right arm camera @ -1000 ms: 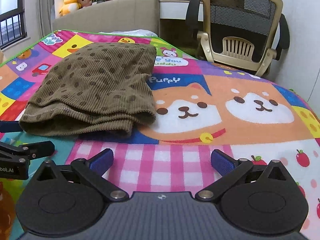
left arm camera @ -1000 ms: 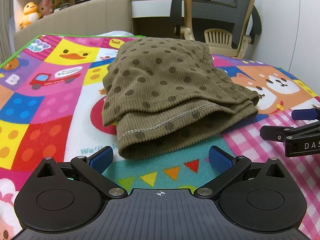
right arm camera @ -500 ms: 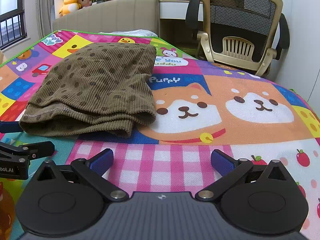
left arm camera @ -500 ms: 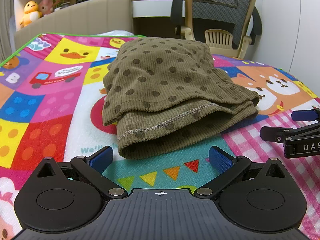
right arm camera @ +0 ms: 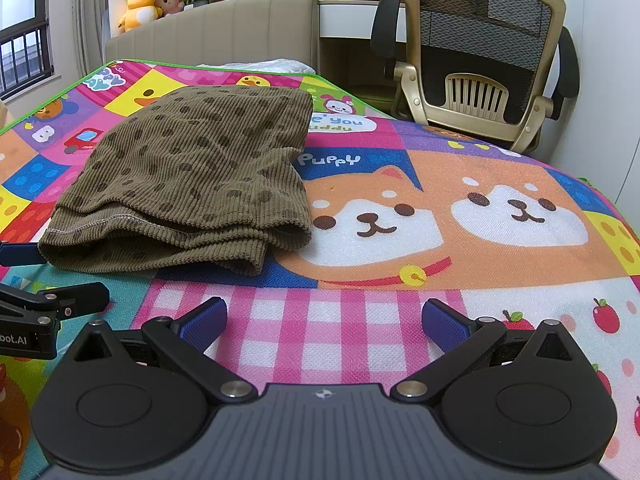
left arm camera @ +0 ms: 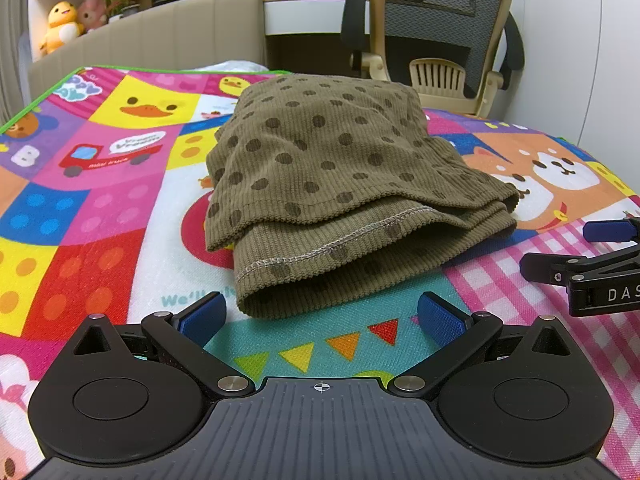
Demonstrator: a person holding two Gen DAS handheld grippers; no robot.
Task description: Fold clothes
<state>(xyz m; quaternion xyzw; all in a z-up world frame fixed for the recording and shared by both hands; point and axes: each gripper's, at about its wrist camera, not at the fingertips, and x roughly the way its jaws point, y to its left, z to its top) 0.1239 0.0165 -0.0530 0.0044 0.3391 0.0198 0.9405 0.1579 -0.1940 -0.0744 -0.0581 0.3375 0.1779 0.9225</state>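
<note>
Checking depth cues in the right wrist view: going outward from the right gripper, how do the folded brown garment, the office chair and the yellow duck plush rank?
From the right gripper:
1. Folded brown garment, ahead and left on the mat.
2. Office chair, beyond the mat's far right edge.
3. Yellow duck plush, far left on the shelf behind the headboard.

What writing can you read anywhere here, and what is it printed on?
"Puppy": play mat, above the dog picture.
"DAS", cut off: right gripper.
"bot.AI", cut off: left gripper.
"Vroom Vroom": bubble over the mat's truck.
"We'll", part hidden: mat, beside the brown dotted garment.
Truck lettering: too small.
</note>
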